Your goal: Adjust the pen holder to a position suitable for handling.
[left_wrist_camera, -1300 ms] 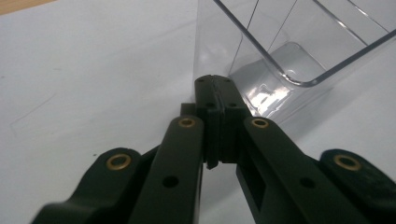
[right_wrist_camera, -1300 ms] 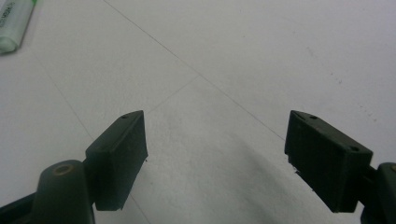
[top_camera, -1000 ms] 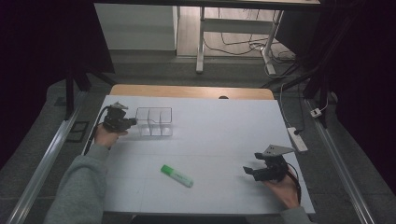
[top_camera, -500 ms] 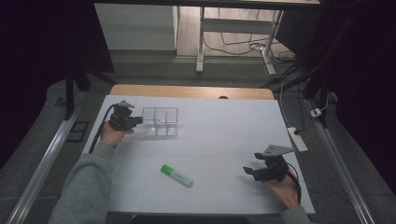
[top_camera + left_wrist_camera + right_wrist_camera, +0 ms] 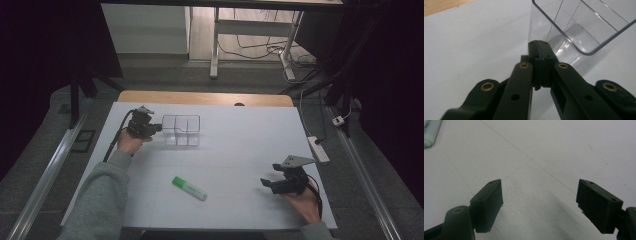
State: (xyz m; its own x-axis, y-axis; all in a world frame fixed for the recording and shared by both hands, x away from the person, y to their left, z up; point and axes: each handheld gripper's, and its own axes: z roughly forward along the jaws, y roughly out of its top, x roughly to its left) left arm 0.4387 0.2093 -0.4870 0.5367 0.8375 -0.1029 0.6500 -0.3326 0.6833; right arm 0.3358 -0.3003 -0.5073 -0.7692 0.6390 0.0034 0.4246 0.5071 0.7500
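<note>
While closed, left hand-held gripper [image 5: 538, 47] touches clear organizer [image 5: 584, 27].

Loads of open surface [image 5: 240, 150] in the middle — just the green highlighter [image 5: 189, 188] lying there, and the clear divided box [image 5: 181, 130] at back left, right against the left hand-held gripper [image 5: 156, 128].

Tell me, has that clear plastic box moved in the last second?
Yes. The clear compartment box slid rightward along the wooden table edge, pushed by the left gripper.
</note>
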